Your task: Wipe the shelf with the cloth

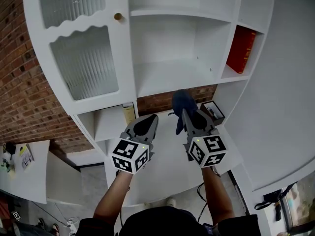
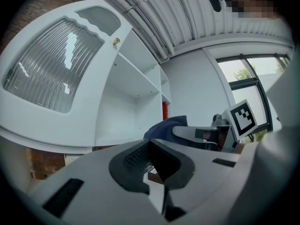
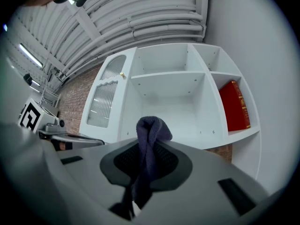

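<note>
- The right gripper [image 3: 145, 168] is clamped on a dark blue, nubby cloth [image 3: 149, 128], bunched upright in front of the smooth white cabinet shelf [image 1: 172, 77].
- The left gripper [image 2: 152, 161] has its ribbed jaws together with nothing between them.
- A red book [image 1: 241, 49] stands in the narrow side compartment.
- A door of ribbed glass [image 1: 86, 63] is at the left.

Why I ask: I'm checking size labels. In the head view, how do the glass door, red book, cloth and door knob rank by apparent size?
1. glass door
2. red book and cloth: they look alike, and the cloth sits nearer the camera, so they stay unranked
3. door knob
</note>
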`<state>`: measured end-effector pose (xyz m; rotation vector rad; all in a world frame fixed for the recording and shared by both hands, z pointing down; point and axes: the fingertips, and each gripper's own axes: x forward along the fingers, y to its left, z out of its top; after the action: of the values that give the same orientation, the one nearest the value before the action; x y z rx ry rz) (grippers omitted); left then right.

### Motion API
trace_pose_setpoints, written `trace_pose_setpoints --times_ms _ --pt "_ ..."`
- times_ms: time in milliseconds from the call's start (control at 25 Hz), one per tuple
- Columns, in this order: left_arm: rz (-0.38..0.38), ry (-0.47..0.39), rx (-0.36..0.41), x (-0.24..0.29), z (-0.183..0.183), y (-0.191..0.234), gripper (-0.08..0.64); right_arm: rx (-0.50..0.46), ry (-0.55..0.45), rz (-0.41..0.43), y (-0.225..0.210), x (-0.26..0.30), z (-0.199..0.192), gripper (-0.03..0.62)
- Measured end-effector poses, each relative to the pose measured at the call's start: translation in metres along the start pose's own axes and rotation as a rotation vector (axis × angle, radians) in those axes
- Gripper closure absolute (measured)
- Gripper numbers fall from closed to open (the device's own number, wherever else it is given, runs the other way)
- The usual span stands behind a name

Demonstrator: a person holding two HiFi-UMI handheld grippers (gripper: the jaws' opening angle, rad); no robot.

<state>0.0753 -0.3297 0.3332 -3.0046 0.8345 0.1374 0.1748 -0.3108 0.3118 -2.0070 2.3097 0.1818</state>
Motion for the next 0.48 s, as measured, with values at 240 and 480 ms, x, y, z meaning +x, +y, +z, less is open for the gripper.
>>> trace_pose_setpoints --times_ms 240,480 --pt "0.058 0.000 0.009 0.015 0.000 0.010 0.546 0.002 -0.013 0.039 -0.021 0.027 0.008 0.535" --pt "0.107 0.006 0.016 0.026 -0.001 0.016 0.546 -0.036 0.003 0.084 -0.036 0.054 0.011 0.535"
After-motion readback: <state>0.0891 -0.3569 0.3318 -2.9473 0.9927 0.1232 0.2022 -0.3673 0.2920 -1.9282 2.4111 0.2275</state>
